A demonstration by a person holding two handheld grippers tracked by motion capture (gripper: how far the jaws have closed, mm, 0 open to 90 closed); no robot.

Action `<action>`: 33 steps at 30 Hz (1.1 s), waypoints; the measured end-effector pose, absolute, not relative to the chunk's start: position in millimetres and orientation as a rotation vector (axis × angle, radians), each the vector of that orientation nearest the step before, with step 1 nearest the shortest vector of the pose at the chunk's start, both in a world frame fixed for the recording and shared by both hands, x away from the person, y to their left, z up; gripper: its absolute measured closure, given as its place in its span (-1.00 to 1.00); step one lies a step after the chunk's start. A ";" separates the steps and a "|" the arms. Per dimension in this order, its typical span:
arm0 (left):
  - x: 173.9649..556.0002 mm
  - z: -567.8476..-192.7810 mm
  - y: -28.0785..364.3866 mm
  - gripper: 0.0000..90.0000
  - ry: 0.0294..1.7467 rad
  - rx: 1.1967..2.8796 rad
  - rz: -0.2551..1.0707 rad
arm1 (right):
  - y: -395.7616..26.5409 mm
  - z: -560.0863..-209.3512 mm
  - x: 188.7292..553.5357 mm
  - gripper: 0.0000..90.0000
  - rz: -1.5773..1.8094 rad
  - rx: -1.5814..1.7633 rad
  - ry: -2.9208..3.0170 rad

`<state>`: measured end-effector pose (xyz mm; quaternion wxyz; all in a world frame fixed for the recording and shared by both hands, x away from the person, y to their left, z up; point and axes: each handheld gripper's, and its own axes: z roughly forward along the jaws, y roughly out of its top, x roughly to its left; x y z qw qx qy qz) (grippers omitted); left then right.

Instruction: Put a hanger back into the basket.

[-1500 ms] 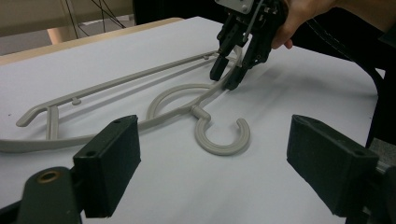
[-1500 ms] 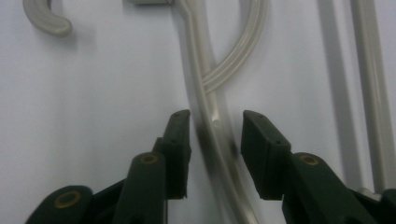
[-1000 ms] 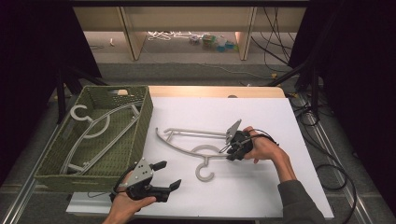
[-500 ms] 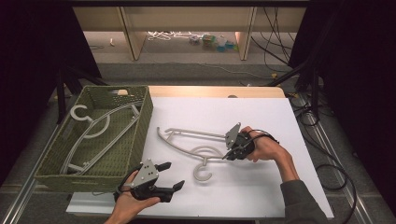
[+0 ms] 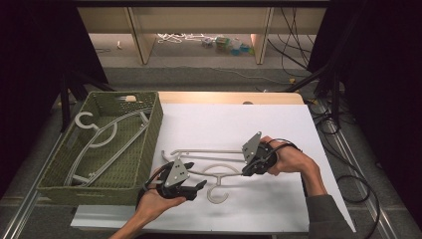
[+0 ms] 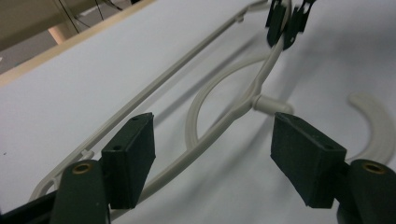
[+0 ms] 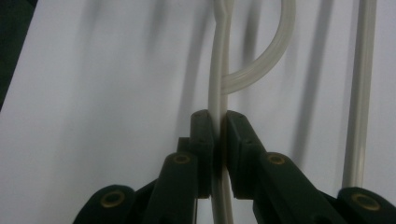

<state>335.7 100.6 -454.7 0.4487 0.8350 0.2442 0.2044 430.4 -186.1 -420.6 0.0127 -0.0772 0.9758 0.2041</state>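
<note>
Right gripper [image 5: 247,168] clamps the hanger [image 5: 209,162] mid-table; left gripper [image 5: 198,186], jaws wide and just closing, straddles its shoulder. One hanger already in the basket [image 5: 149,144] at nine o'clock; this one remains.

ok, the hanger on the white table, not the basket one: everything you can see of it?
The hanger looks like pale grey-white plastic: two sloping arms, a straight lower bar, an arched brace, and a hook pointing toward the person. It lies on the white table, right of the green basket. The right gripper is clamped on one arm; the left gripper straddles the other arm, jaws closing, not yet touching.
</note>
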 end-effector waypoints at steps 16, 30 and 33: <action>353.5 -468.6 84.2 -0.10 0.465 2.213 0.566 | -194.8 -409.6 427.5 0.83 0.723 -0.244 3.044; 358.5 -469.8 76.6 0.45 0.291 2.271 0.581 | -195.6 -410.2 427.7 0.83 0.732 -0.252 3.052; 357.6 -463.8 76.2 0.51 0.232 2.289 0.589 | -198.3 -410.0 428.6 0.83 0.735 -0.246 3.054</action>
